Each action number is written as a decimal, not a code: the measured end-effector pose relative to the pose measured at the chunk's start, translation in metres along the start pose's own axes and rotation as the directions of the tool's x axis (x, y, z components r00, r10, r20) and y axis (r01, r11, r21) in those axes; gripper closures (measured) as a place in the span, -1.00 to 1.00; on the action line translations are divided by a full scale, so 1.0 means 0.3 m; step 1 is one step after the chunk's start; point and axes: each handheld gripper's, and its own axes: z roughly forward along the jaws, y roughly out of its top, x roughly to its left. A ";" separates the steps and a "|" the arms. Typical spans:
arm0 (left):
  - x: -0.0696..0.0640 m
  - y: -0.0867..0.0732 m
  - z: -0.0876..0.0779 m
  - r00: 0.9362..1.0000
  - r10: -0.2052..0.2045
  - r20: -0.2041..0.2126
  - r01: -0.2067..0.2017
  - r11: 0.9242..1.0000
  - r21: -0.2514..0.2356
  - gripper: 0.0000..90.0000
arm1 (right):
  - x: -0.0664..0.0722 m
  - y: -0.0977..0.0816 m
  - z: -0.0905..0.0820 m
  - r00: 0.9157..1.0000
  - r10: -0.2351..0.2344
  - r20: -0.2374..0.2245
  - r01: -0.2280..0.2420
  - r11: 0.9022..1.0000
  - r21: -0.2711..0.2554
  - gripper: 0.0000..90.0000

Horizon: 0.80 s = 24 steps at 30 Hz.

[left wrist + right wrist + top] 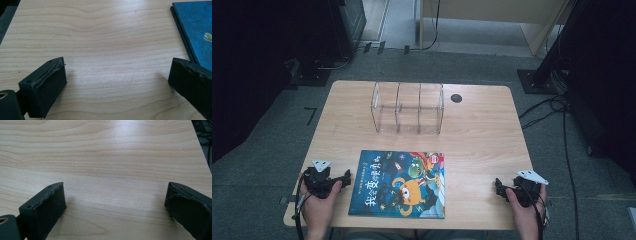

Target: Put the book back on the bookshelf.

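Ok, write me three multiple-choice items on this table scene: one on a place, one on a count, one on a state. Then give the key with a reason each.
1. Where does the picture book lie?
A. between the two grippers, at the near edge
B. inside the clear organiser
C. on the floor

2. How many compartments does the clear organiser have?
A. one
B. three
C. six

3. How do the jaws of the left gripper and the right gripper stand?
A. both shut on the book
B. one open, one shut
C. both open, holding nothing

Key: 1 A, the book lies flat on the table between the hands. 2 B, two inner walls split it in three. 3 C, bare wood shows between each pair of jaws.
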 end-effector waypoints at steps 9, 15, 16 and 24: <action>0.004 -0.008 -0.010 1.000 -0.007 -0.006 0.007 1.000 0.005 -0.96 | 0.026 0.004 -0.027 0.999 0.020 0.047 -0.018 0.999 -0.039 -0.72; 0.016 -0.007 -0.033 0.999 -0.037 -0.002 0.037 0.999 -0.015 -0.96 | 0.080 0.015 -0.052 1.000 0.023 0.006 -0.023 0.998 -0.058 -0.72; 0.016 -0.007 -0.036 0.999 -0.042 0.010 0.042 0.999 -0.022 -0.96 | 0.090 0.018 -0.056 1.000 0.021 -0.002 -0.021 0.998 -0.062 -0.72; -0.007 -0.007 -0.052 0.999 -0.023 0.049 0.024 0.999 -0.030 -0.96 | 0.168 0.041 -0.072 0.998 -0.002 -0.058 -0.003 0.996 -0.085 -0.71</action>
